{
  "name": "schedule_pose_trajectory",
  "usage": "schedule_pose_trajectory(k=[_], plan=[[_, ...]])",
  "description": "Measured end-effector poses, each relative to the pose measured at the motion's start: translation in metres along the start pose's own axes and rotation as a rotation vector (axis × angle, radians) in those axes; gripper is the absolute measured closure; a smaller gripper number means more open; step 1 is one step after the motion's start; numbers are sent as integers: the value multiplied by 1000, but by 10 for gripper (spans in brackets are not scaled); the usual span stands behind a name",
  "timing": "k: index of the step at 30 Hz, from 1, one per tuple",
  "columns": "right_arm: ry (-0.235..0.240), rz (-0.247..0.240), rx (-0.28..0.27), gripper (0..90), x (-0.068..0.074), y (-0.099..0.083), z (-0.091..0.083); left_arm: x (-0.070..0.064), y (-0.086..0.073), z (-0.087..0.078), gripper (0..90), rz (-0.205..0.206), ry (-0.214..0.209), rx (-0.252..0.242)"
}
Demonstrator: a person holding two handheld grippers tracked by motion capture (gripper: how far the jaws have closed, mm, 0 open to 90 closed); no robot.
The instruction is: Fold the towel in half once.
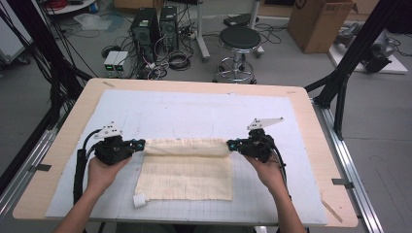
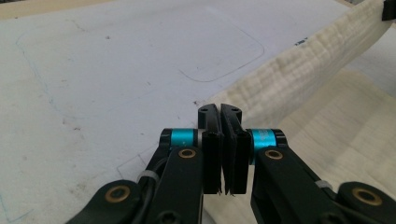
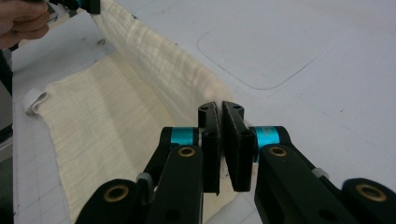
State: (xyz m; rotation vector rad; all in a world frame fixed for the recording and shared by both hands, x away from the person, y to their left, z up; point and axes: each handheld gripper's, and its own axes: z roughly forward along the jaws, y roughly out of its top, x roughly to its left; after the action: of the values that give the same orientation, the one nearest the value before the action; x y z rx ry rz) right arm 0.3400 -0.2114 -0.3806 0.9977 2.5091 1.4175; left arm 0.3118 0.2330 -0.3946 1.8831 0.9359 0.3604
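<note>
Cream cloth [image 1: 187, 170] hangs taut between the left gripper [image 1: 140, 144] and right gripper [image 1: 231, 144], each clamped on a far corner. Holding both corners likely keeps the fold edge straight

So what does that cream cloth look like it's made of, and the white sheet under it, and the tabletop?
The cream cloth looks like soft woven cotton, maybe gauze: matte, with fine crinkled ribs, sagging between the left gripper and the right gripper. The white mat seems a smooth matte plastic or coated sheet, printed with a faint grid and scuffed. The table edge looks like pale unfinished wood, probably plywood.
</note>
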Motion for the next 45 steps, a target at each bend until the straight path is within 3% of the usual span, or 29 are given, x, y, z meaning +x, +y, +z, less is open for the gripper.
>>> schedule_pose_trajectory(k=[6,12,21,23,32,45], plan=[[-6,-19,17,860,7,-11,-2,-8,-8,-8,868,12,-20,-4],[4,-9,23,859,12,-23,0,-14,-17,-12,867,9,-37,-9],[6,-35,32,860,21,-30,-3,-21,-33,-16,866,41,-42,23],[5,-43,33,859,22,-31,-3,-22,-35,-17,864,25,-49,15],[16,-29,27,859,27,-41,-8,-24,-40,-20,863,22,-71,5],[24,-57,28,858,40,-51,-12,-32,-51,-29,863,48,-99,26]])
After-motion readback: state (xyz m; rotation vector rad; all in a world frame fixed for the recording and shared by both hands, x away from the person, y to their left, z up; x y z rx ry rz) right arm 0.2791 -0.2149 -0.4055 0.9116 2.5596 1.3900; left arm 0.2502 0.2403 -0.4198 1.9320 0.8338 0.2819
